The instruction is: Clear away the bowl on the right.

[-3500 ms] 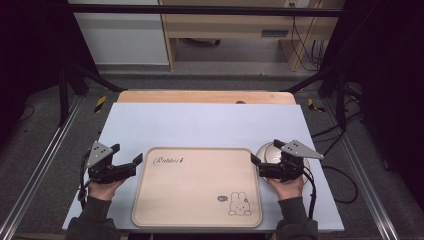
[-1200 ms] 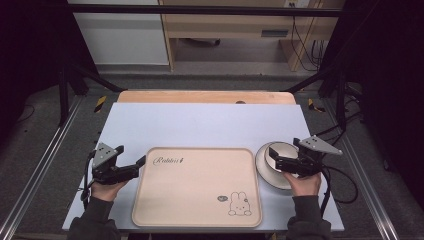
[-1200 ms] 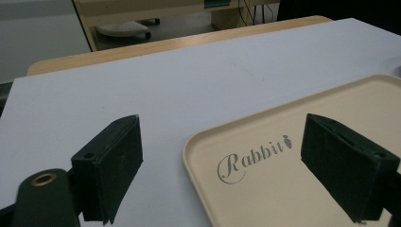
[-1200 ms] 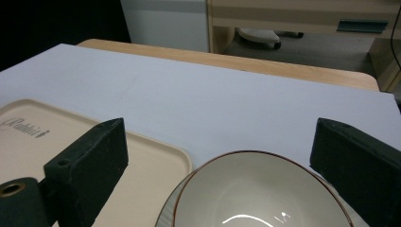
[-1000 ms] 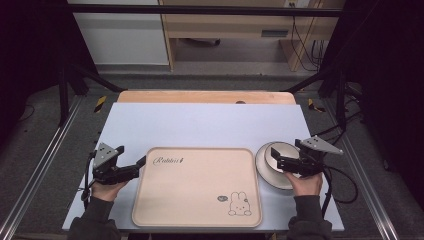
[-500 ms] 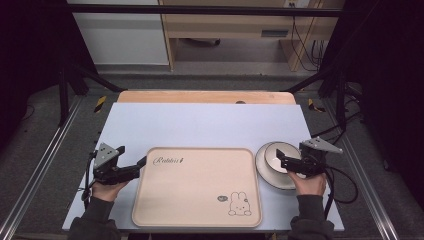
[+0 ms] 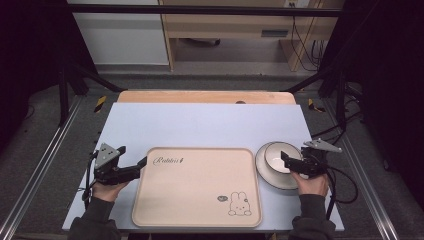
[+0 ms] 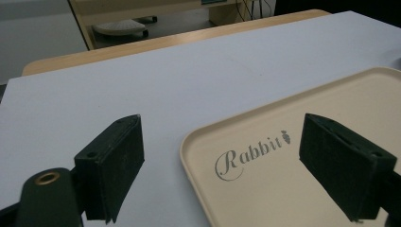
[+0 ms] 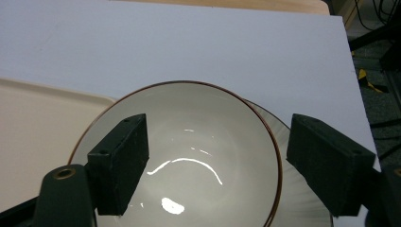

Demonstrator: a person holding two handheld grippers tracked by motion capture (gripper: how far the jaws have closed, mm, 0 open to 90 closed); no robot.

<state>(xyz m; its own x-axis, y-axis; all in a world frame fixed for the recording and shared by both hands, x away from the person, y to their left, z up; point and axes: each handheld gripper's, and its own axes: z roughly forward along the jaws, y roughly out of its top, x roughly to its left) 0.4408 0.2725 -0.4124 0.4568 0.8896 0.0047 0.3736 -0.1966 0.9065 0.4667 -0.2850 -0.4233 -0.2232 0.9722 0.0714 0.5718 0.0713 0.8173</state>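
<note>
White desk (image 7: 210, 122) with wood strip at far edge, dark floor around. Beige tray (image 7: 200, 185) at near centre, "Rabbit" print and bunny drawing. White bowl (image 7: 278, 157) on plate (image 7: 272, 179) just right of tray. Left tongs (image 7: 141, 163) wide apart, straddling tray's left corner (image 8: 189, 142). Right tongs (image 7: 285, 159) wide apart, one jaw inside bowl (image 9: 189, 142), other outside rim.
</note>
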